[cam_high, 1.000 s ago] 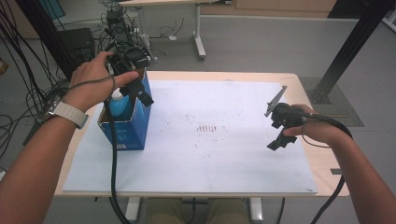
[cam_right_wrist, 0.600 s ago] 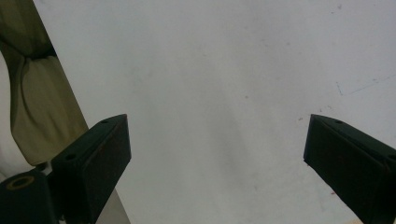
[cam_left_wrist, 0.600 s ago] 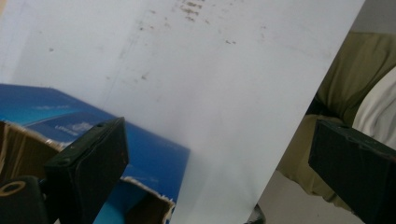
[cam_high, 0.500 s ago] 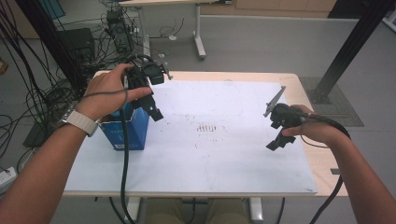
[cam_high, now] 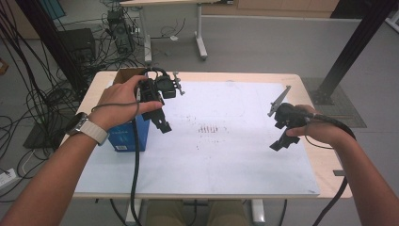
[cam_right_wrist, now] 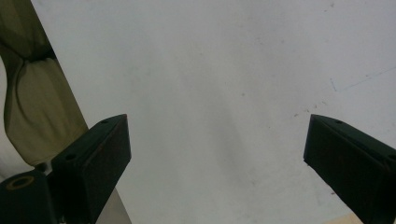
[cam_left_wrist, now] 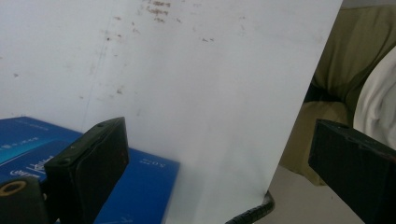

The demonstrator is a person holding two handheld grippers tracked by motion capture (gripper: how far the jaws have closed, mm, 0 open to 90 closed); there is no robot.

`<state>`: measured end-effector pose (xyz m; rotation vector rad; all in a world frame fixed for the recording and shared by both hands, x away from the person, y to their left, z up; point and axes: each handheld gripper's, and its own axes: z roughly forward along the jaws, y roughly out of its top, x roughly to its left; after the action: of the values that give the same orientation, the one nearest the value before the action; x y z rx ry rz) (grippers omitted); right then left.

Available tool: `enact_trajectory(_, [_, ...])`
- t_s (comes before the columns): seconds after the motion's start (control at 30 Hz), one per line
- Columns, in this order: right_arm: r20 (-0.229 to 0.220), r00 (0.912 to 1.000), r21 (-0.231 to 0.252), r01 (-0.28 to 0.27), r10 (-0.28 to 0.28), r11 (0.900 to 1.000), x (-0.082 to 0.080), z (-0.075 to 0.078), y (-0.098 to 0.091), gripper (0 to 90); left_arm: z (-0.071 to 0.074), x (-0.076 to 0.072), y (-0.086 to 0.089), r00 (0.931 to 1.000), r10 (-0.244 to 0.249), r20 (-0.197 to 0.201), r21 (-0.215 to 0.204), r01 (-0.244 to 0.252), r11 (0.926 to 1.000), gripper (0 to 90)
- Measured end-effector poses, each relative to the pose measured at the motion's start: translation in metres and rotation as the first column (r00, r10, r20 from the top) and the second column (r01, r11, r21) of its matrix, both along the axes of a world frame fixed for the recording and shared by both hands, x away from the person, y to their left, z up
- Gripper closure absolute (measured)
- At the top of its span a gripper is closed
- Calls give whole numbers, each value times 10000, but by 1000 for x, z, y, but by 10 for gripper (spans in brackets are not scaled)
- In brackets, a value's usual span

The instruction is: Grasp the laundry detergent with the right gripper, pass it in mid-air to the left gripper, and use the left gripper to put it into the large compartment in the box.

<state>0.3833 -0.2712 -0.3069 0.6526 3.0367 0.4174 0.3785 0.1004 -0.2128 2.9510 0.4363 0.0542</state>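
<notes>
One blue box (cam_high: 126, 135) sits at the desk's (cam_high: 226, 77) left edge, on the white sheet (cam_high: 235, 155) that covers most of the top, and it's the only thing here to take. It looks like printed cardboard, open at the top: light and stiff at the corners, I'd judge, but the walls may cave under a hard squeeze. Take it across two opposite walls near the rim, gently. Your left gripper (cam_high: 162, 123) hangs just above the box's inner side, hand over the top, jaws pointing down and back toward you, spread wide with nothing between them. Your right gripper (cam_high: 281, 141) waits well apart near the right edge, tipped downward over bare sheet, jaws equally wide and empty.
</notes>
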Motion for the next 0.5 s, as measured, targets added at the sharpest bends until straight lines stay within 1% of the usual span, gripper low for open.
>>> enact_trajectory(0.07, [15, 10000, 38, 34, -34, 10000, -1, 0, 0, 75, -3, -1, -2, 9999, -105, -93, 21, 106, 9999, 56])
enact_trajectory(0.1, [9, 10000, 38, 47, -47, 10000, -1, 0, 0, 75, -3, -2, -3, 9998, -203, -87, 103, 204, 9997, 57])
enact_trajectory(0.2, [35, 10000, 31, 81, -81, 10000, -1, 1, -1, 75, -5, -4, -6, 9995, -319, -75, 138, 320, 9994, 57])
enact_trajectory(0.43, [41, 10000, 63, 80, -80, 9999, -2, 0, -2, 74, -5, -4, -9, 9994, -326, -97, 232, 328, 9992, 56])
enact_trajectory(0.5, [51, 9999, 73, 95, -96, 9999, -2, 1, -3, 74, -6, -4, -8, 9996, -265, -88, 198, 267, 9994, 57])
